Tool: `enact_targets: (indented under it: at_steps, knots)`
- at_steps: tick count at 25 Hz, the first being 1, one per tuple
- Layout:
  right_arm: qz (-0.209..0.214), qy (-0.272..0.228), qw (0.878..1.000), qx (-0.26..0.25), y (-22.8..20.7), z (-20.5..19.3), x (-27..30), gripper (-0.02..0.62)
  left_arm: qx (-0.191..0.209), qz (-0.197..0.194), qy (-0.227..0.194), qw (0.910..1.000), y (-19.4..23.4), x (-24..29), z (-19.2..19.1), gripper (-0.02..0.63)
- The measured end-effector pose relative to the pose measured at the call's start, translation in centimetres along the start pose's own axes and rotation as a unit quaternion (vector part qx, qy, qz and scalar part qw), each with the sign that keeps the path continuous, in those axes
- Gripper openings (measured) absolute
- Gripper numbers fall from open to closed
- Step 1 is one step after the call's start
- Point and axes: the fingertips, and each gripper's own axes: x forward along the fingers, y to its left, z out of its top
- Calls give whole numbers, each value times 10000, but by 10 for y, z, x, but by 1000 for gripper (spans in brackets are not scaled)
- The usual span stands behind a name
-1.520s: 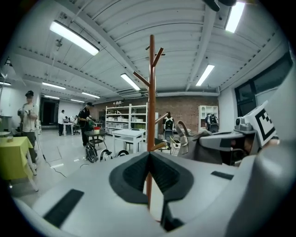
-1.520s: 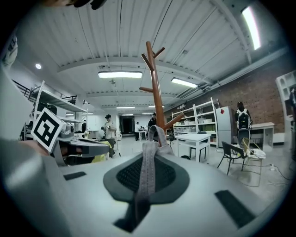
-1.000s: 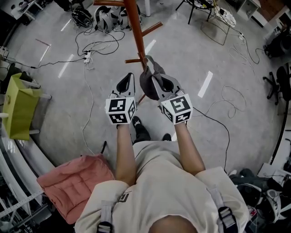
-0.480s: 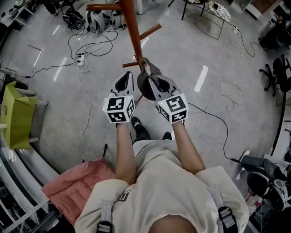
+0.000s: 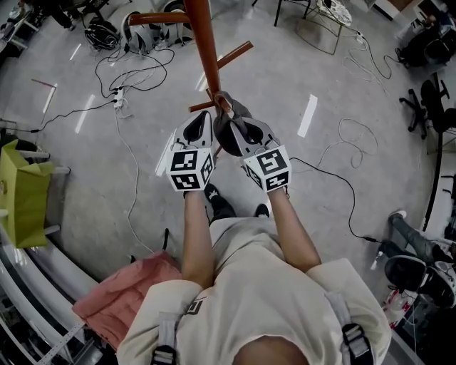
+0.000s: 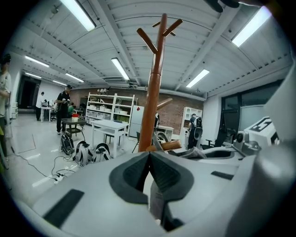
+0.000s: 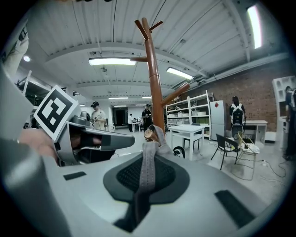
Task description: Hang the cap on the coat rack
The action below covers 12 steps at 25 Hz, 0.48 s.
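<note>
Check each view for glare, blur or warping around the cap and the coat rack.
Head view: sharp, edges bowed, light streaks glare on the floor, none on the cap. Left gripper view: coat rack crisp, ceiling lights blown out. Right gripper view: cap strap sharp, dark corners.

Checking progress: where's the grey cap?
Head view centre: grey fabric cap held by the right gripper, strap at a low peg of the brown wooden coat rack.

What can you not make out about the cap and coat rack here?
Head view: the right gripper covers most of the cap; both hide the coat rack lower pole; the top edge cuts off its top.
Right gripper view: whether the strap is over the peg is unclear.
</note>
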Motion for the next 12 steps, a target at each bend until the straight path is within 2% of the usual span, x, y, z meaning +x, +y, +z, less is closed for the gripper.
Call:
enact_targets:
  at_steps: [12]
  knots:
    - [-178, 142, 9996, 141, -2, -10, 23, 9, -102, -76, 83, 9999, 27, 11, 1, 8]
